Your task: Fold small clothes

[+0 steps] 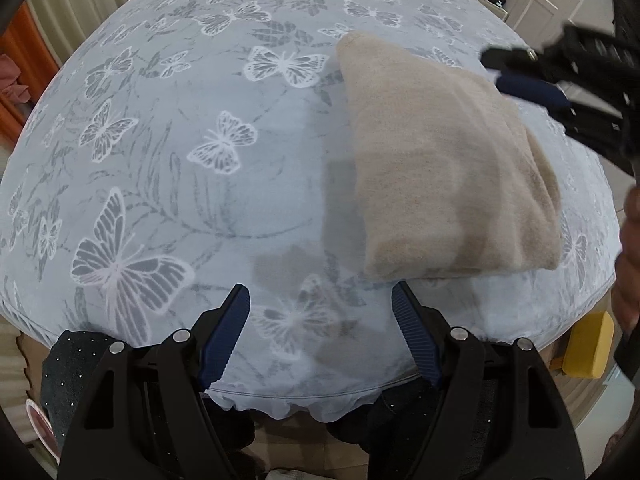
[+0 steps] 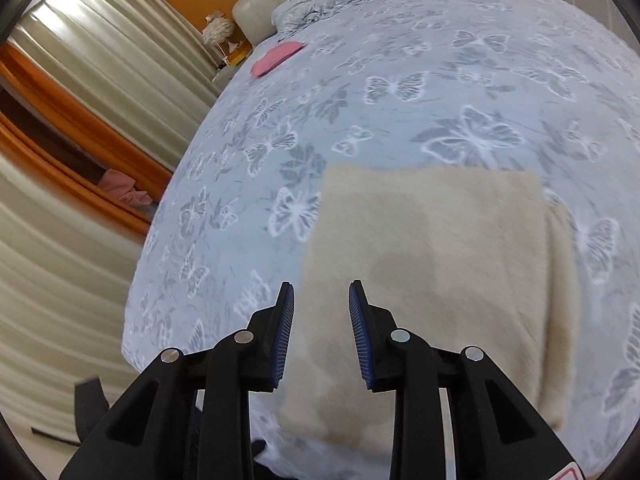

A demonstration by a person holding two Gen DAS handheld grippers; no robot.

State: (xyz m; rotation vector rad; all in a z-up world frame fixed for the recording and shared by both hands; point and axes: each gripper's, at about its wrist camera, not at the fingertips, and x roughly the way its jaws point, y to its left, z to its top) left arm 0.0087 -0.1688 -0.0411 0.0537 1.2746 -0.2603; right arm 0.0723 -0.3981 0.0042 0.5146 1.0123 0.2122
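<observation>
Since the bed (image 1: 168, 184) gives a wide flat surface, folding is done right on its butterfly cover, near the front edge so both hands can reach. Beige cloth (image 1: 448, 176) lies there as a folded rectangle with layers stacked along its right side; looks mostly folded, my guess. Pink item (image 2: 276, 58) sits well apart near the pillows, possibly a finished piece. Left gripper (image 1: 320, 312) hovers over bare cover just beside the cloth, spread wide, empty. Right gripper (image 2: 322, 308) hangs above the cloth's near left part, jaws partly apart, pinching nothing.
</observation>
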